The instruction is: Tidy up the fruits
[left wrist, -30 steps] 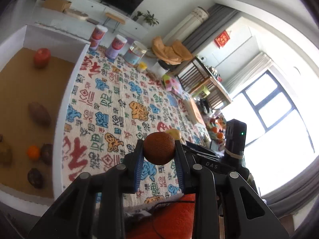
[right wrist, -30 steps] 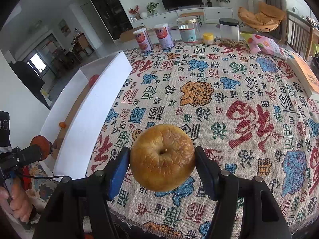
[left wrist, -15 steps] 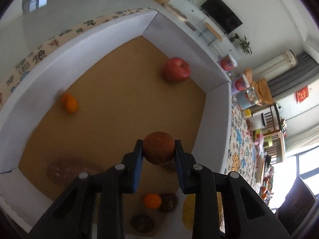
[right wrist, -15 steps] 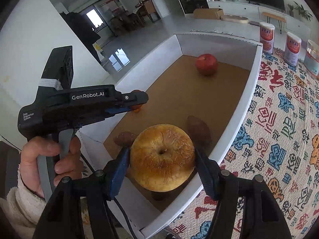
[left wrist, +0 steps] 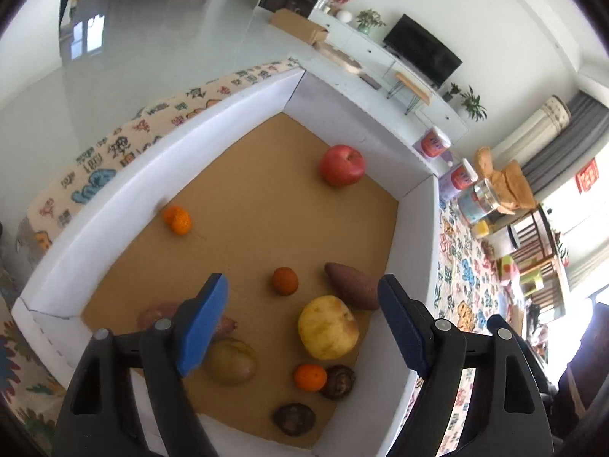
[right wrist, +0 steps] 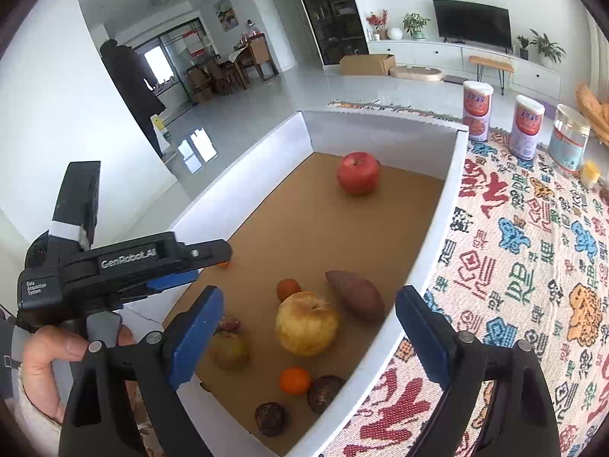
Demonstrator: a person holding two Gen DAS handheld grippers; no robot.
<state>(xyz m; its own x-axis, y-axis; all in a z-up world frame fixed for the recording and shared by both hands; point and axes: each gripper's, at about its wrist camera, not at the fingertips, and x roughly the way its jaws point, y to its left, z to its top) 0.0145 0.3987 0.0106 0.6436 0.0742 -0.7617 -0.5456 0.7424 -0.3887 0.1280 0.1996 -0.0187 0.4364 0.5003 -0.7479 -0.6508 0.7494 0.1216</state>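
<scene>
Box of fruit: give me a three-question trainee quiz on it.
1. True or false: the red apple touches the yellow apple.
2. Which lies right beside the yellow apple, on its right in the right wrist view? A) sweet potato B) red apple C) can
3. Fill in: both the left gripper and the right gripper are ___ over the box, holding nothing.

Key: 1 false; 2 A; 3 open. Both sets of jaws have just been opening, and nothing is between them.
</scene>
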